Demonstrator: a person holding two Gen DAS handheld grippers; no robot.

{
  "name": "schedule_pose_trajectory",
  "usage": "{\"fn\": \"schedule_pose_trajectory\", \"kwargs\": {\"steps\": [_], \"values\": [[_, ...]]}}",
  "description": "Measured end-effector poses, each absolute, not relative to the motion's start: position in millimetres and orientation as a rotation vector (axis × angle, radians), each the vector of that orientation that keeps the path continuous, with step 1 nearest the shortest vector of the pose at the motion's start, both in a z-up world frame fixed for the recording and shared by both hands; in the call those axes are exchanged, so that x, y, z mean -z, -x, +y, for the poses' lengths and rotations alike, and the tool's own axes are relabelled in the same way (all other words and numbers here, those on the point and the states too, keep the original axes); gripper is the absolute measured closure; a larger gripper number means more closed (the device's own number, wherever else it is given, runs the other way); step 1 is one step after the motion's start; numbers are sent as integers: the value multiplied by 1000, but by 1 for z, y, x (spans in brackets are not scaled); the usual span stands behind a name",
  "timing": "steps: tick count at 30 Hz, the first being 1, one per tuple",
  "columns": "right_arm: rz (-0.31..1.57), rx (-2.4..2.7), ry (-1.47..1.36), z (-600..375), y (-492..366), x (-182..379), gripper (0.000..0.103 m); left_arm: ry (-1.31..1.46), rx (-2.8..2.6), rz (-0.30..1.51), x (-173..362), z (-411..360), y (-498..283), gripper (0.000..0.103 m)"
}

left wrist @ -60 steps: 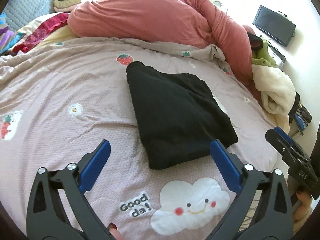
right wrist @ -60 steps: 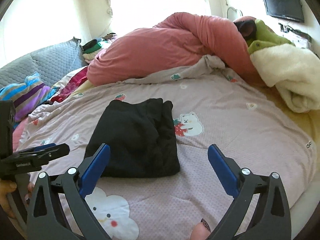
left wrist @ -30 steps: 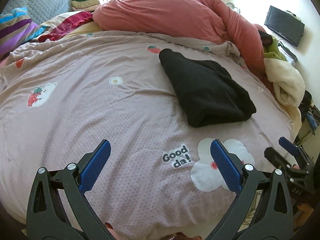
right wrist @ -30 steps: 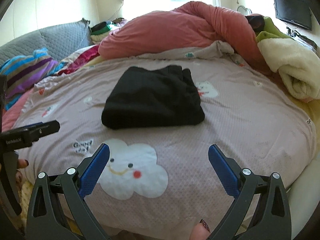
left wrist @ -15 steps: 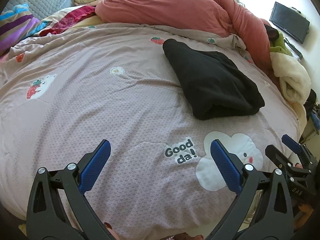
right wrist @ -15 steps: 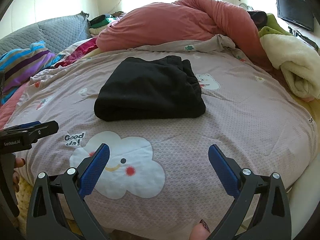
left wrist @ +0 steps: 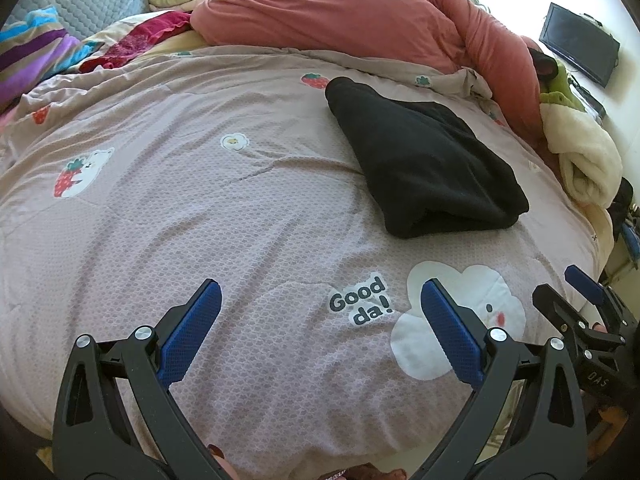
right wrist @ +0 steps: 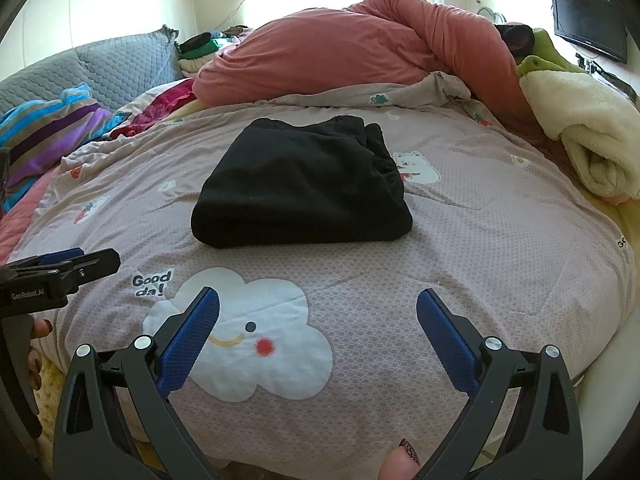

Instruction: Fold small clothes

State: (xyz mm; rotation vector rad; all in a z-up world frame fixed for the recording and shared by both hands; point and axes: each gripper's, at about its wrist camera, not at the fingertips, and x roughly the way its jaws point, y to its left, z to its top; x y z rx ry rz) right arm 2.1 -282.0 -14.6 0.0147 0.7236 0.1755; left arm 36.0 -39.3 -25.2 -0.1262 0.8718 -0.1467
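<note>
A black garment (left wrist: 424,160) lies folded into a thick rectangle on the pink patterned bedspread (left wrist: 200,208); it also shows in the right wrist view (right wrist: 300,184). My left gripper (left wrist: 320,300) is open and empty, held above the bed's near edge, well short of the garment. My right gripper (right wrist: 318,308) is open and empty over the white cloud print (right wrist: 248,332), in front of the garment. Each gripper shows in the other's view, the right one (left wrist: 580,304) at the right edge and the left one (right wrist: 60,264) at the left edge.
A bunched red duvet (right wrist: 352,48) lies along the far side of the bed. A cream fleece blanket (right wrist: 588,132) is rolled at the right. Striped and red fabrics (right wrist: 48,128) and a grey quilted headboard (right wrist: 100,68) are at the left. A TV (right wrist: 588,24) hangs on the right wall.
Both grippers have drawn back from the folded black garment toward the bed's near edge, both open throughout. The garment has stayed folded in place.
</note>
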Motion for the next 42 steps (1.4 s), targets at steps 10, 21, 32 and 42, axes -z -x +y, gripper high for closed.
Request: {"fn": "schedule_pose_trajectory", "kwargs": {"steps": [10, 21, 32, 42], "values": [[727, -183, -19, -281, -1, 14, 5, 119, 147, 861, 23, -41, -33, 9], [726, -185, -20, -279, -1, 14, 5, 115, 138, 858, 20, -41, -32, 9], [728, -179, -24, -280, -2, 13, 5, 106, 135, 861, 21, -40, -33, 9], [732, -178, -22, -281, -5, 15, 5, 110, 130, 860, 22, -39, -33, 9]]}}
